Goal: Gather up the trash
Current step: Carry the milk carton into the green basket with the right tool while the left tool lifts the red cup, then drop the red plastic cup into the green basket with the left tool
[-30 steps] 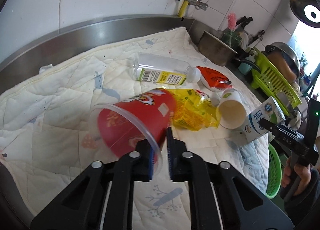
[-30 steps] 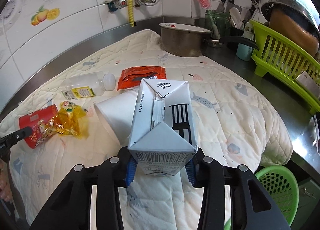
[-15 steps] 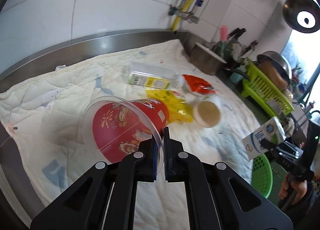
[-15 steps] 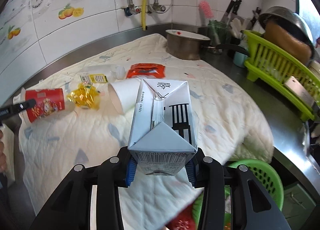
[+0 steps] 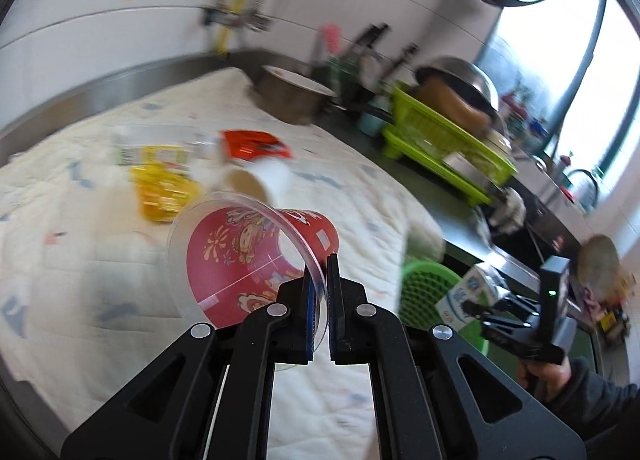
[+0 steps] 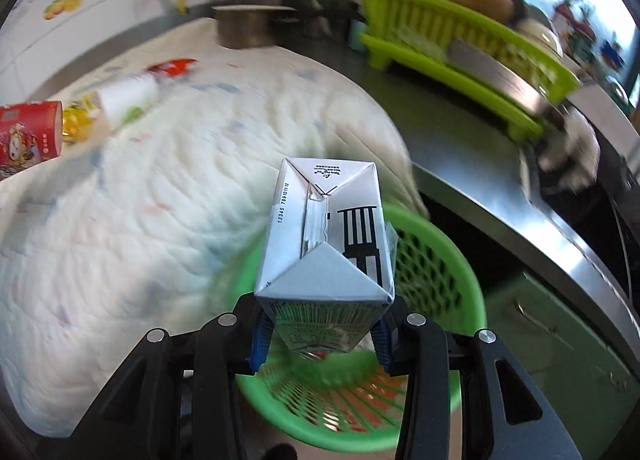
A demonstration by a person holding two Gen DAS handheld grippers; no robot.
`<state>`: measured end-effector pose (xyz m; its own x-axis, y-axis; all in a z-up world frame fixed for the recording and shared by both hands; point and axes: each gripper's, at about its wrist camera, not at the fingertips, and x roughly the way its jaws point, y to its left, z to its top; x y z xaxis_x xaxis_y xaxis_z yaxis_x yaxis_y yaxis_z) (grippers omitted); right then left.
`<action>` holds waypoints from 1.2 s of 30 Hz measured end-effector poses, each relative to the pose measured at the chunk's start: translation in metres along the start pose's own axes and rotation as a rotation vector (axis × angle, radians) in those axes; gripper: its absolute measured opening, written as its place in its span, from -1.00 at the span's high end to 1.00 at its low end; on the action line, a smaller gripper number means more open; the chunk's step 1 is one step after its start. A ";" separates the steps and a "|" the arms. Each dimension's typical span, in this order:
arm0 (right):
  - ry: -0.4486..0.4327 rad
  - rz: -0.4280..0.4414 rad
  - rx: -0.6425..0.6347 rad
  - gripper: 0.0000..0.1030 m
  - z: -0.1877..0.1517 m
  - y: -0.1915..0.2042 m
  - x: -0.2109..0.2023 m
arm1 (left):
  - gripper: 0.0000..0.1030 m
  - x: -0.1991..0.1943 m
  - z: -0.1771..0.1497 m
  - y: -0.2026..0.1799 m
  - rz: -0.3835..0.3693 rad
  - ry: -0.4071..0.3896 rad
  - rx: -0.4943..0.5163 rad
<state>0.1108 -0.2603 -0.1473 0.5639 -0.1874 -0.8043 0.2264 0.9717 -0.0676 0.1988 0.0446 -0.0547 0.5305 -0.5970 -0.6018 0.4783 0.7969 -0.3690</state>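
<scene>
My left gripper is shut on the clear rim of a red noodle cup and holds it above the white quilted cloth. My right gripper is shut on a white milk carton and holds it over the green mesh basket below the counter edge. The carton and basket also show in the left wrist view, at the right. On the cloth lie a white paper cup, a yellow wrapper, a red packet and a clear bottle.
A steel pot stands at the back of the counter. A green dish rack with bowls stands on the right. The steel counter edge runs beside the basket. The views are blurred.
My right gripper carried the carton off the cloth to above the green basket. My left gripper lifted the red cup and swung right toward the basket.
</scene>
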 end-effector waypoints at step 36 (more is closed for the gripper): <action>-0.105 -0.072 0.180 -0.33 -0.050 -0.099 -0.074 | 0.04 0.170 -0.086 -0.195 -0.239 0.429 0.224</action>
<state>0.0071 -0.3351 -0.1106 0.6183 -0.2787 -0.7349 0.4019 0.9156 -0.0092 0.1355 -0.2043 -0.1461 0.0779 -0.6306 -0.7721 0.7132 0.5764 -0.3988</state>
